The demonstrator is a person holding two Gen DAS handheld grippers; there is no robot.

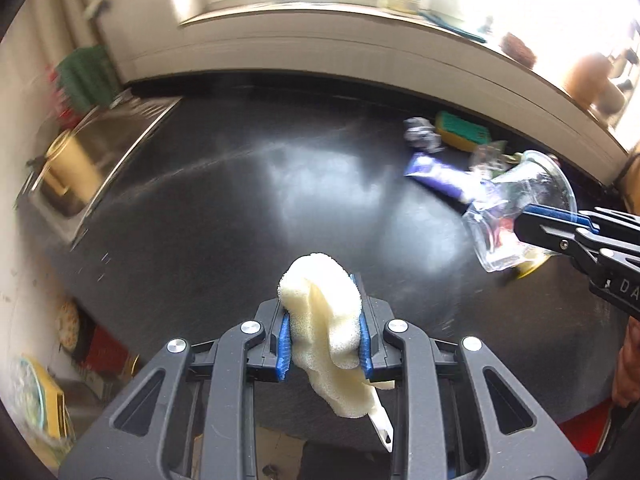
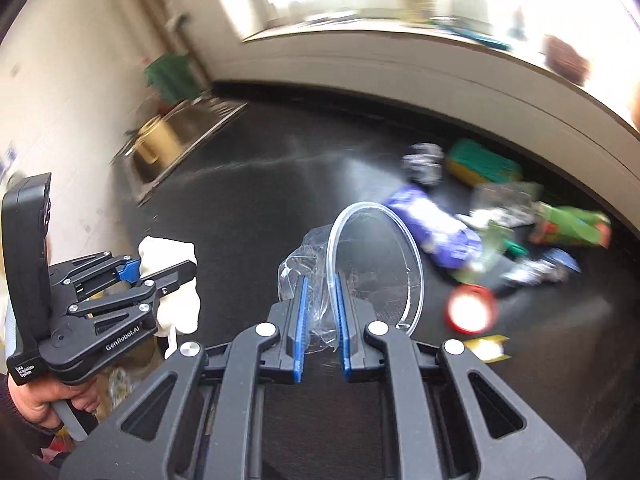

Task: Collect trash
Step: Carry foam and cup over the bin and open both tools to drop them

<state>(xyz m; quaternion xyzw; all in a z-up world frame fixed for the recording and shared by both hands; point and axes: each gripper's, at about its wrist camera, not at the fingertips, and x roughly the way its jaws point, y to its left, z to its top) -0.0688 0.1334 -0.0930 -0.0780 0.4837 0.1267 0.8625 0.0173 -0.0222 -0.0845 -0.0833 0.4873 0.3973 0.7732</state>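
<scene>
**Carrying two pieces of trash off the tabletop**

Holding one item in each tool, the person appears to be in the carry-away step, with both loads lifted above the dark tabletop (image 1: 224,184). The left tool (image 1: 325,342) is clenched on a pale foam scrap (image 1: 320,304), which bulges above the blue pads and droops below them together with a thin white strip. The right tool (image 2: 321,320) is clamped on a crumpled clear plastic cup (image 2: 360,264), its round rim standing up just beyond the pads; the left wrist view shows the same cup tilted in the air.

More trash lies along the far right of the tabletop, near the wall: a purple wrapper (image 2: 436,236), a crumpled foil ball (image 2: 424,164), a green-and-yellow sponge (image 2: 480,164), a green packet (image 2: 572,228), a red lid (image 2: 470,310) and a yellow scrap (image 2: 488,346). A sink (image 1: 100,148) with a brass-coloured pot sits at the far left.

No bin shows in either view, so the next move likely calls for turning toward wherever the trash goes, releasing both items, then returning for the rest. Both views are blurred.
</scene>
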